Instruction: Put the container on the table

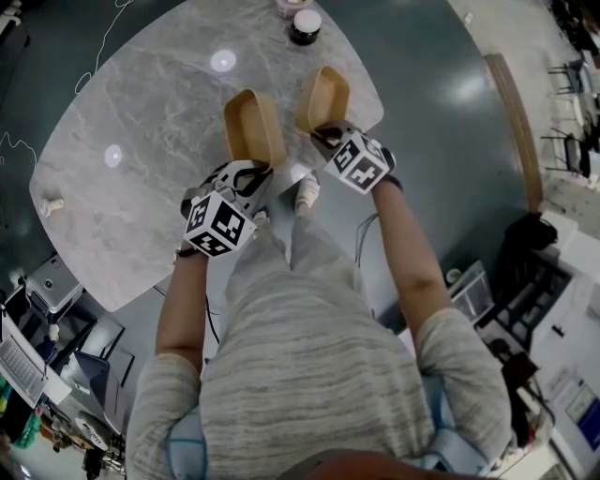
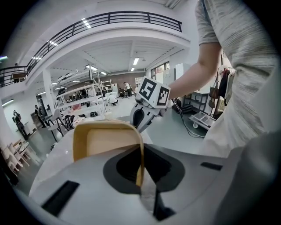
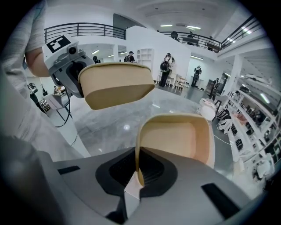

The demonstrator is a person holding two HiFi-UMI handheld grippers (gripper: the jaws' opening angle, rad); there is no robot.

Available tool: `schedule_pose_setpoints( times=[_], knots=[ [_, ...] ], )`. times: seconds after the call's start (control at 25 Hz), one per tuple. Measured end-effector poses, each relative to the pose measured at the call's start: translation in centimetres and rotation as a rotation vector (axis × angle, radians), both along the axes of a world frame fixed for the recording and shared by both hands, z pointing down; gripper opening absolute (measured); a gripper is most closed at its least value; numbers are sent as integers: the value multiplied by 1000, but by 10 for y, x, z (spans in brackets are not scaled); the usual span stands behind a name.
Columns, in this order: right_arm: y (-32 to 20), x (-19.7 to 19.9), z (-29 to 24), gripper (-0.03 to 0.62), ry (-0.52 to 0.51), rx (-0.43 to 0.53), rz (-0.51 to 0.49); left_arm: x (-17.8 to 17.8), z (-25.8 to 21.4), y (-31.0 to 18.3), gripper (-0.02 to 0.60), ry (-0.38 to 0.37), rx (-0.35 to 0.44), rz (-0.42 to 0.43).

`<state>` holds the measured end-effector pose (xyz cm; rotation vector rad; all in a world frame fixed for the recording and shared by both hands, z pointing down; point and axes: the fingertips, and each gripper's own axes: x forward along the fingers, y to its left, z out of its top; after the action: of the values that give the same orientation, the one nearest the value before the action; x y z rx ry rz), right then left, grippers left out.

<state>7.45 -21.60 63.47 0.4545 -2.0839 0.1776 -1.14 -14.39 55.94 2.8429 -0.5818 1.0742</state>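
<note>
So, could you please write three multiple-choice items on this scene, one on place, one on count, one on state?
1. Where is the dark jar? A on the far side of the table; B on the floor; C on a shelf.
2. How many tan containers are gripped? A one; B two; C three.
3. The right gripper is: A open and empty; B shut on the rim of the right container; C lying on the table.
Answers: 1 A, it stands near the far edge; 2 B, the left gripper clamps the left container; 3 B, the rim sits between closed jaws.
</note>
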Motion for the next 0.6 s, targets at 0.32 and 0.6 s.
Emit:
schedule_pose_setpoints(
  times=[0.32, 0.6],
  knots=[
    [-1, 0, 12, 6, 19, -25, -26, 6, 8, -6, 9, -12, -11, 14],
    [-1, 4, 28, 6, 59, -51, -56, 10, 12, -4, 9, -11, -28, 18]
  ],
)
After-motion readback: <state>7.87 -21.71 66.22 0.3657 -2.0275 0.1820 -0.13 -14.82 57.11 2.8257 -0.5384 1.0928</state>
